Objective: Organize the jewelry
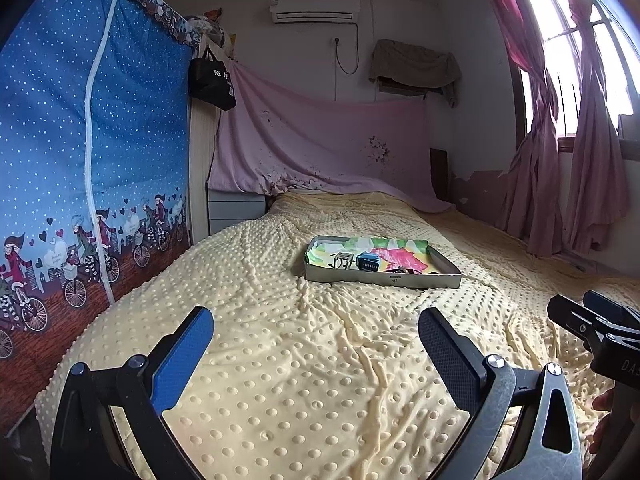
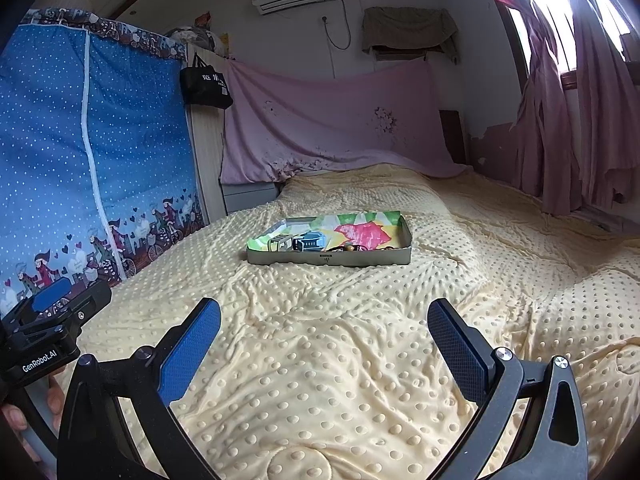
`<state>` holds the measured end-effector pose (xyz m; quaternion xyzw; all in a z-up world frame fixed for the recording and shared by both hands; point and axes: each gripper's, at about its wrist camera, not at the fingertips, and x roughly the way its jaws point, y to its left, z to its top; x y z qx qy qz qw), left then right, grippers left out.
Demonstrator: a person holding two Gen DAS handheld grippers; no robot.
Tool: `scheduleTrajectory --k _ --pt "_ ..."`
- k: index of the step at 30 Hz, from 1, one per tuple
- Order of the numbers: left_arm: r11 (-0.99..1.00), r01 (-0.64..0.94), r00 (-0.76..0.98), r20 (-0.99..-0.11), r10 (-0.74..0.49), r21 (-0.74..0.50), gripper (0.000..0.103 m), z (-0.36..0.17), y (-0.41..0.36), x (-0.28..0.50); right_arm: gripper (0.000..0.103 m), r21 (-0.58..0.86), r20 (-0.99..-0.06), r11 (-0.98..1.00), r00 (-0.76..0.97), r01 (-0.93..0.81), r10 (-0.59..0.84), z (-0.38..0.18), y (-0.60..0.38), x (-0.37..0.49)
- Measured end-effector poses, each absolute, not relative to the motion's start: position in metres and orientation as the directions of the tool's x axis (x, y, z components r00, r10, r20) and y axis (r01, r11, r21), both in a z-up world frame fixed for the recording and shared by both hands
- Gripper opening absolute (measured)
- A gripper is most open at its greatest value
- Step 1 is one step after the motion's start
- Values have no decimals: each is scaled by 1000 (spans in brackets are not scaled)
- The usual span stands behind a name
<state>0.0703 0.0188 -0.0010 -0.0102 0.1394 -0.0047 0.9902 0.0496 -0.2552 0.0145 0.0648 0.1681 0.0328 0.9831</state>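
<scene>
**Both claws wide, tray waiting up the bed**

Yellow dotted blanket (image 2: 320, 360) fills the frame, spread across a bed under a pink wall cloth and a window with pink curtains at 2 o'clock. Up at 12 o'clock from both cameras sits a shallow cardboard tray (image 2: 332, 258), lined with bright paper. Inside it, along the near wall: a pale watch band (image 2: 279, 243) at the left, a blue watch (image 2: 308, 241) just beside it, and a dark tangle of small pieces (image 2: 352, 247) to the right, too small to sort out. So the jewelry lies in the tray, gathered loosely.

Left claw (image 1: 316, 334) is spread wide, nothing between its pads. Right claw (image 2: 324, 326), same story, released and empty. Both hang low over the blanket, well short of the tray.

This fits either an approach or a pull-back after tidying; I can't say which. Any pick there would demand a fine pinch on small, crowded pieces.
</scene>
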Motion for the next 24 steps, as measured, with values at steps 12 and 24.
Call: scheduleTrajectory --k 12,24 --pt "1000 10 956 -293 -18 -28 103 -5 19 70 102 148 -341 988 935 -46 95 11 -255 50" --pt "999 9 955 -297 -20 -37 103 -7 20 69 102 150 -346 987 933 -50 100 10 -252 52"
